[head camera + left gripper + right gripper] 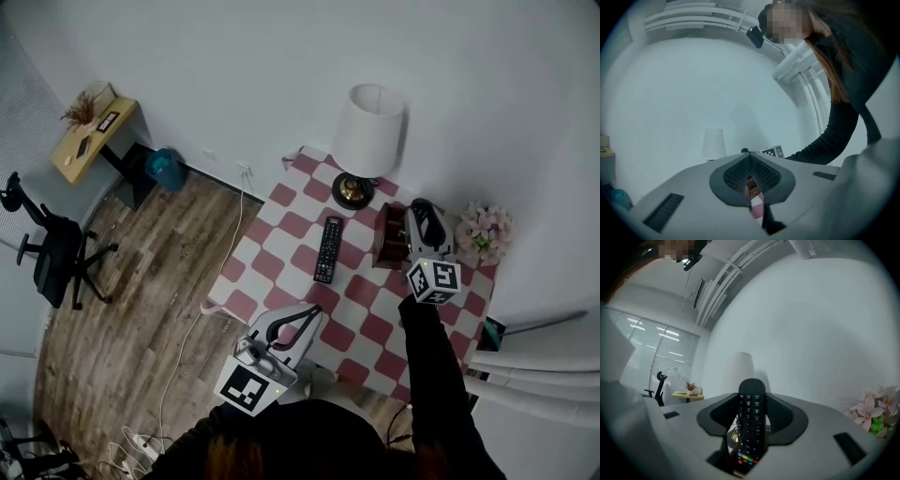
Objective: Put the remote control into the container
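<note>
Black and covered in buttons, the remote control [751, 427] stands upright between the pads of the right claw [751, 401], which is clamped on its two long sides, the coloured buttons at the low end. In the head view this claw reaches out over the far right part of the red-and-white checked counter [281, 253], at the right edge of the brown container [389, 239] and near the pink flowers [483, 232]. A second remote [328, 248] lies flat on the checks to the left of the container, below the white-shaded lamp [368, 131]. The left claw [750, 161] is closed on itself with nothing in it, held at the near edge of the counter, well apart from both remotes.
</note>
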`<state>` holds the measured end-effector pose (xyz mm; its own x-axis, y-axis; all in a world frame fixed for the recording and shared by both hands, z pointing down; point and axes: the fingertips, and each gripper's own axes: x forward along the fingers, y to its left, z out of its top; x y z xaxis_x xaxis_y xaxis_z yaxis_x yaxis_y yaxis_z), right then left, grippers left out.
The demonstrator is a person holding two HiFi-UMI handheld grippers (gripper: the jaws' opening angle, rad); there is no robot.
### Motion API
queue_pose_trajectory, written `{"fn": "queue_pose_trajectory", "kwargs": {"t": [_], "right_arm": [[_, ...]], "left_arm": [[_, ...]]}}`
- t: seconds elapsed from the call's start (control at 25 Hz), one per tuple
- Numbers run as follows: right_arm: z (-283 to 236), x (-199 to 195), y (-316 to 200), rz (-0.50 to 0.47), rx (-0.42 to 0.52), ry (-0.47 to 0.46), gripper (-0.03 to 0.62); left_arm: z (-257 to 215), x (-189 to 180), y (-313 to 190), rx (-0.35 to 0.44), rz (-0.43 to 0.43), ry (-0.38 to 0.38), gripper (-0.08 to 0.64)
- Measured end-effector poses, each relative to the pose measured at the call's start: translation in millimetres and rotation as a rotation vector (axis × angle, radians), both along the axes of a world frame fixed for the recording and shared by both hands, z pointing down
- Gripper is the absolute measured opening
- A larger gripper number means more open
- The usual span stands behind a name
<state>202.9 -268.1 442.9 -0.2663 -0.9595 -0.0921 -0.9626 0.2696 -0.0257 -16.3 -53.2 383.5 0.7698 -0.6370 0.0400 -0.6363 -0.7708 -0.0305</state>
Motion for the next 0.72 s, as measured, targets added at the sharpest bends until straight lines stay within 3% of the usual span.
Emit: {"fn": "queue_pose_trajectory", "kwargs": {"t": [0.24, 0.72], "right_arm": [[34, 5, -8, 0.049, -0.055, 0.028, 0.192], [81, -2, 3, 0.05, -0.198, 0.097, 0.181]], "left_arm": [[5, -8, -2, -0.009, -0.015, -0.012, 0.002], [7, -5, -7, -0.01, -0.008, -0.006, 0.002]]}}
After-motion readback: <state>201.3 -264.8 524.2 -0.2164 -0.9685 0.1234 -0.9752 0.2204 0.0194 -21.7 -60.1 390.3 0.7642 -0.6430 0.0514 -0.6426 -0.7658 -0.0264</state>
